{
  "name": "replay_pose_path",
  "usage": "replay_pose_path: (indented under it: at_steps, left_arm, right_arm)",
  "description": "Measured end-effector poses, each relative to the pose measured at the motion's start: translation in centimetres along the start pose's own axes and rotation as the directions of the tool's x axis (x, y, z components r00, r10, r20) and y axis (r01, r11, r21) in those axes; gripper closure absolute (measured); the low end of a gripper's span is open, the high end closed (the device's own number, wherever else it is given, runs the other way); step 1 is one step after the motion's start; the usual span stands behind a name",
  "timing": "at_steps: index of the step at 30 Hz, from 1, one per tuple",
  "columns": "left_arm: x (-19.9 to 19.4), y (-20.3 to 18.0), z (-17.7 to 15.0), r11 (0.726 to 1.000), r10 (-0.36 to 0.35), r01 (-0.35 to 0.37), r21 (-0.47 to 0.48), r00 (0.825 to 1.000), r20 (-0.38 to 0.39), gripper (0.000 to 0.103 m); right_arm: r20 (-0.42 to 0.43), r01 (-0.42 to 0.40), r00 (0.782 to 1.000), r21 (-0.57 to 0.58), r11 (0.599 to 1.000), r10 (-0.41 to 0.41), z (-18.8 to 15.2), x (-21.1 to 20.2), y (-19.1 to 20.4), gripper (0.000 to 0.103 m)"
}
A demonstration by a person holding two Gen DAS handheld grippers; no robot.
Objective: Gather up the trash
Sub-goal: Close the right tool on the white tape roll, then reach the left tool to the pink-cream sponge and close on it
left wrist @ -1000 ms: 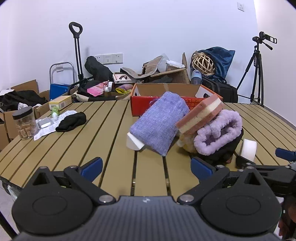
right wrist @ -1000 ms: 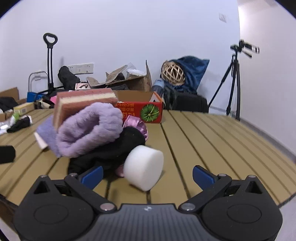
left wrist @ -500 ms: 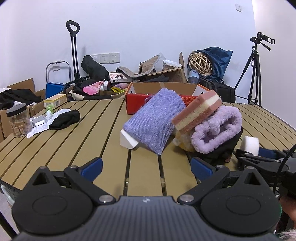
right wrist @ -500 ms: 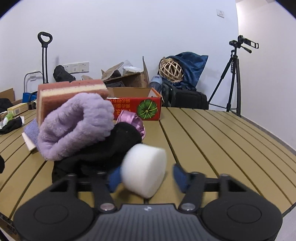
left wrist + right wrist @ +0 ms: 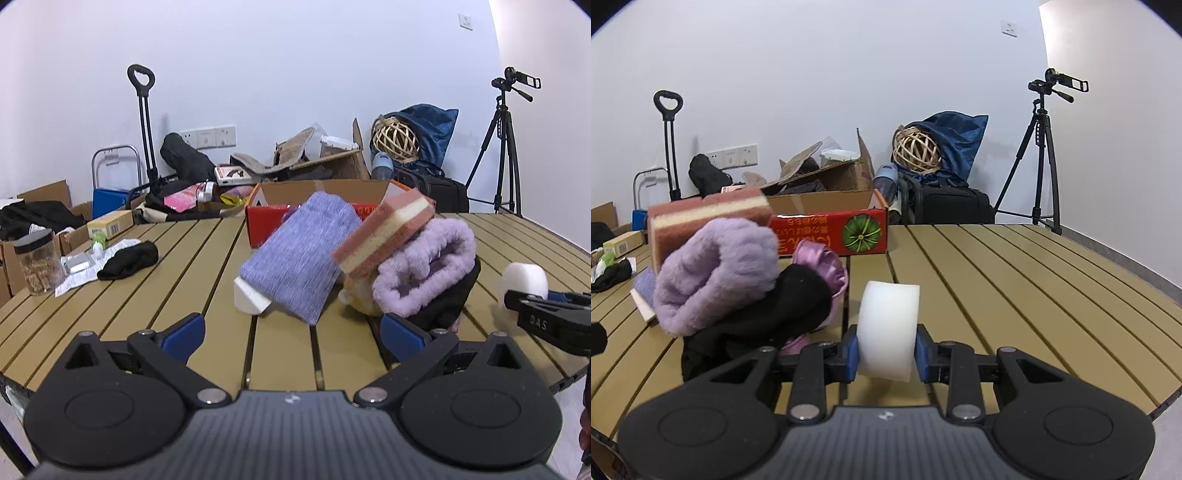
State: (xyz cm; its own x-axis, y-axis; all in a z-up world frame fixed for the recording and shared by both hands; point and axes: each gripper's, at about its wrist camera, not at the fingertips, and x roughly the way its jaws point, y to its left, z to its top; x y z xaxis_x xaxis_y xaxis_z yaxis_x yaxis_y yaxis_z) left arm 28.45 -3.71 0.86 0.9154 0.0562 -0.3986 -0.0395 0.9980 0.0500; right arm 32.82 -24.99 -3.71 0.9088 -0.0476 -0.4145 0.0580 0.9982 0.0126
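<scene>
Two grippers. Right gripper (image 5: 885, 353) low over the slat table (image 5: 1015, 288), jaws closing, blue pads pressed on both flat sides of one white foam cylinder (image 5: 888, 328); cylinder upright between them, squeezed in at the waist, near the table's front right. From the left wrist view, same cylinder (image 5: 524, 282) at far right, gripped by the black fingers coming in from the edge. Left gripper (image 5: 291, 330) jaws wide, nothing between, hanging over the table's near edge and pointing at the pile.

One pile just left of the cylinder: one lilac fluffy roll (image 5: 716, 273), one pink-and-cream sponge (image 5: 705, 218) tilted on top of it, one black cloth (image 5: 764, 321) underneath, one shiny pink scrap (image 5: 823, 266) behind. One blue woven pouch (image 5: 299, 254) leaning on a white block (image 5: 249, 297), left of the roll; something yellowish tucked beneath the sponge, too hidden to name. One open red box (image 5: 831, 232) behind the pile, partly screened by it.

Far left on the table: one black sock (image 5: 129, 260), one jar (image 5: 37, 264), papers and a small foil pack (image 5: 75, 264) beside it.

Beyond the table: one tripod with camera (image 5: 1041, 155), one rattan ball (image 5: 918, 149) against a blue cushion (image 5: 960, 144), one hand trolley (image 5: 144, 125), cardboard clutter by the wall.
</scene>
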Motion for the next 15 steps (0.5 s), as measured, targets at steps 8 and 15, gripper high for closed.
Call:
replay_pose_path:
  at_steps: [8, 15]
  left_arm:
    - [0.4, -2.4, 2.2, 0.996, 0.023, -0.031, 0.084, 0.996, 0.089, 0.0]
    - [1.6, -4.7, 3.3, 0.983, 0.026, -0.047, 0.175, 0.993, 0.117, 0.0]
  right_arm:
    - [0.011, 0.012, 1.0, 0.044, 0.999, -0.013, 0.3, -0.4, -2.1, 0.074]
    - [0.011, 0.021, 1.0, 0.065, 0.998, -0.022, 0.2, -0.7, -3.4, 0.074]
